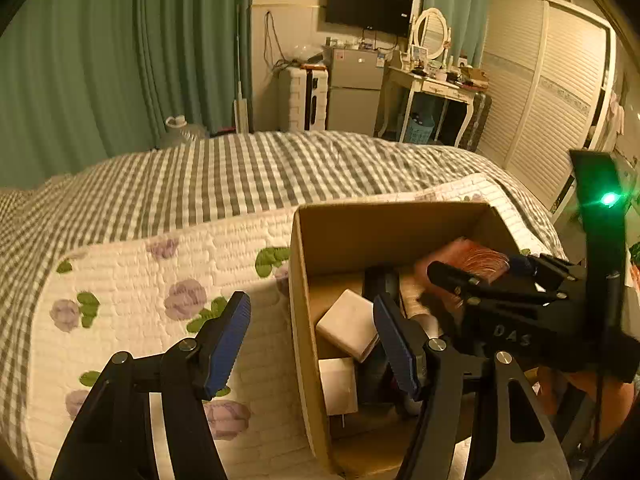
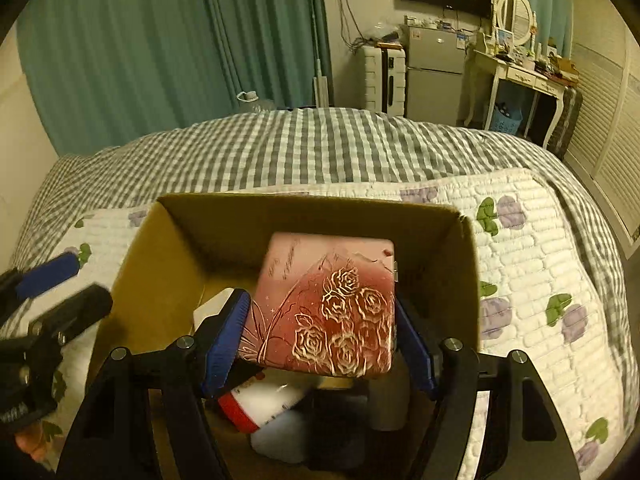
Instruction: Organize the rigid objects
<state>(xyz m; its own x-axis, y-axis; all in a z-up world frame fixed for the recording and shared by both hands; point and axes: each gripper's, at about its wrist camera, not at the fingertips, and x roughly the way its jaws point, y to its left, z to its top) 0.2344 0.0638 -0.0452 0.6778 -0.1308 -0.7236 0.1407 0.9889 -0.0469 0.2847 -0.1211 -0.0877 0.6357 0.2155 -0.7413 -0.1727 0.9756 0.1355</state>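
Note:
A cardboard box (image 2: pixel 312 210) sits on a floral quilt on the bed; it also shows in the left wrist view (image 1: pixel 300 280). My right gripper (image 2: pixel 320 340) is shut on a pink case with gold roses (image 2: pixel 328 308) and holds it over the box; the case shows in the left wrist view (image 1: pixel 468 258). Under it lie a white bottle with a red cap (image 2: pixel 264 404) and dark items. My left gripper (image 1: pixel 316 340) is open and empty, straddling the box's left wall. White blocks (image 1: pixel 348 326) lie inside the box.
The floral quilt (image 1: pixel 160 300) lies over a grey checked bedspread (image 1: pixel 240 168). Green curtains, a small fridge (image 1: pixel 354 88), a dressing table (image 1: pixel 436 84) and a wardrobe stand beyond the bed.

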